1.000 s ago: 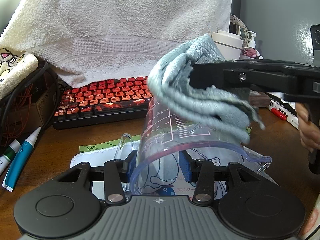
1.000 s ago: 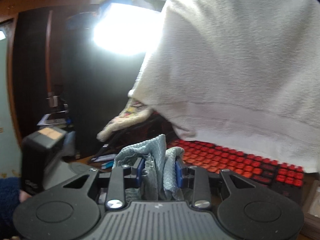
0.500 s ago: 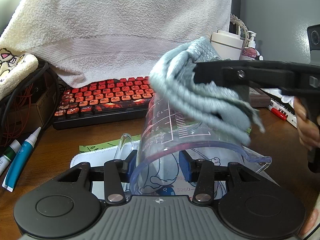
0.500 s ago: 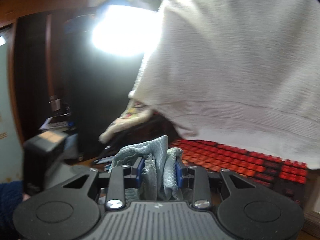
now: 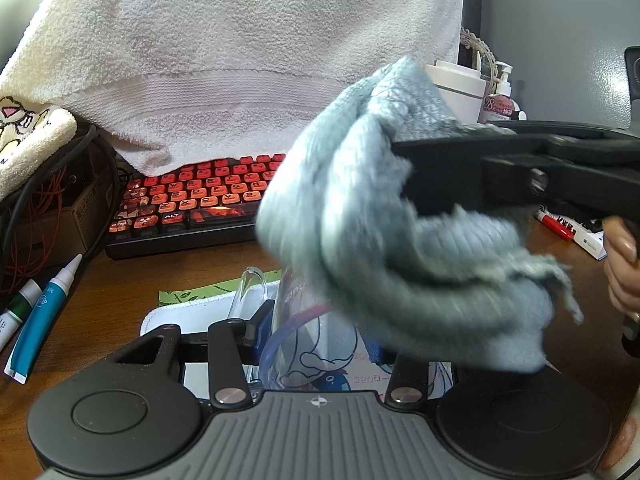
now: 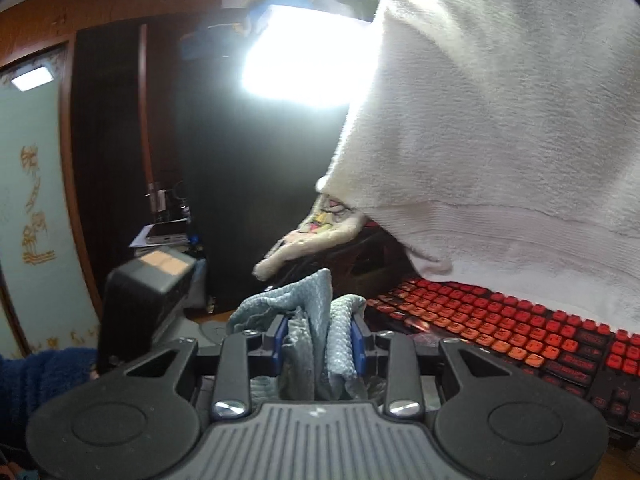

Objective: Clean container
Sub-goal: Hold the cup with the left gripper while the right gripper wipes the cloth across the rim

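Note:
My left gripper point(image 5: 316, 340) is shut on a clear plastic measuring jug point(image 5: 304, 320) with printed scale marks, held tilted over the desk. My right gripper point(image 6: 318, 340) is shut on a bunched grey-blue cloth point(image 6: 316, 320). In the left wrist view the same cloth point(image 5: 400, 248) hangs from the right gripper's black arm point(image 5: 520, 172) directly over the jug's mouth and hides most of the jug.
A red-keyed keyboard point(image 5: 200, 200) lies behind, under a hanging white towel point(image 5: 240, 60). Tubes point(image 5: 40, 312) lie at the left. A white mat point(image 5: 192, 312) lies under the jug. Bottles point(image 5: 460, 84) and a red marker point(image 5: 556, 228) are at the right.
The right gripper has brought the cloth lower and closer, so it now covers the jug's mouth and most of its wall. The left gripper holds still.

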Demonstrator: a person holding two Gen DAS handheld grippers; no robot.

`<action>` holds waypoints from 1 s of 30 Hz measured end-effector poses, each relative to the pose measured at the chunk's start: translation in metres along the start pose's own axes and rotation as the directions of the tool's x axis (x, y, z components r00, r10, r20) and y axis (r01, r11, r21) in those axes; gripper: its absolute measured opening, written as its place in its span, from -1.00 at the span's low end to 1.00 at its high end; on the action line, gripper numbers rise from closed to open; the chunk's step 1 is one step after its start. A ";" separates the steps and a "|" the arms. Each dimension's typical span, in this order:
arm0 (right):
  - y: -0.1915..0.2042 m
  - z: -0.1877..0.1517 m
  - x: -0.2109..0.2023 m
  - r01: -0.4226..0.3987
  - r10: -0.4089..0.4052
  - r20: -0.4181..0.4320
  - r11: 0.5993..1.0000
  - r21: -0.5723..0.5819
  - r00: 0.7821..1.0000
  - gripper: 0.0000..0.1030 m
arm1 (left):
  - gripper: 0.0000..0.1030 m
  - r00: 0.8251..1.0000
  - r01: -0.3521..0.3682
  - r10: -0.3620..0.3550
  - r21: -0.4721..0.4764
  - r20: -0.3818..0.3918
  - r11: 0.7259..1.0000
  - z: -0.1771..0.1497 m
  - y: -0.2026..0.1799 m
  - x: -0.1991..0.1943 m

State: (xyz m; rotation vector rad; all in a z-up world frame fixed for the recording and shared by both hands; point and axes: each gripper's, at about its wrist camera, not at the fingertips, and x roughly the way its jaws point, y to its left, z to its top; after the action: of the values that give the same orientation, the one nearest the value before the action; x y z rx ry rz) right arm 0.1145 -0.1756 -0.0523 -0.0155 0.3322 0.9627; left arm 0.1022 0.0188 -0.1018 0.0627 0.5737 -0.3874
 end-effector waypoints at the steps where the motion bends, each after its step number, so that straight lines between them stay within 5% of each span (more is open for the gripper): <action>1: -0.002 0.000 0.000 0.029 -0.029 0.001 1.000 0.007 1.000 -0.41 | -0.15 1.000 -0.001 0.001 0.001 0.000 1.000 0.000 0.000 0.000; 5: -0.017 -0.001 -0.004 0.141 -0.141 0.013 0.989 0.047 0.990 -0.41 | -0.15 1.000 -0.001 0.001 0.002 0.001 1.000 0.000 0.000 0.000; 9: -0.014 -0.001 -0.006 0.139 -0.139 0.012 0.990 0.034 0.990 -0.41 | -0.15 1.000 -0.001 0.001 0.001 0.000 1.000 0.000 0.000 0.000; 15: 0.007 0.000 -0.003 -0.035 0.035 -0.002 0.999 -0.025 0.999 -0.41 | -0.15 1.000 0.000 0.000 0.000 0.000 1.000 0.000 -0.001 0.000; 18: 0.007 0.001 -0.002 -0.023 0.023 -0.006 0.999 -0.025 1.000 -0.41 | -0.15 1.000 -0.001 0.001 0.001 0.000 1.000 0.000 -0.002 0.000; 25: -0.018 0.000 -0.007 0.141 -0.142 0.012 0.988 0.060 0.990 -0.41 | -0.15 1.000 0.000 0.000 0.000 0.000 1.000 0.000 -0.001 0.000; 30: -0.008 0.000 -0.004 0.068 -0.068 0.009 0.997 0.033 0.998 -0.41 | -0.15 1.000 0.001 -0.001 -0.002 0.000 1.000 0.000 0.000 0.000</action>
State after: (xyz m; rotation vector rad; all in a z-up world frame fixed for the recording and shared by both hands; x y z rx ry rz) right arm 0.1190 -0.1835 -0.0526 0.0079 0.3361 0.8894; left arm 0.1025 0.0191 -0.1017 0.0610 0.5744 -0.3876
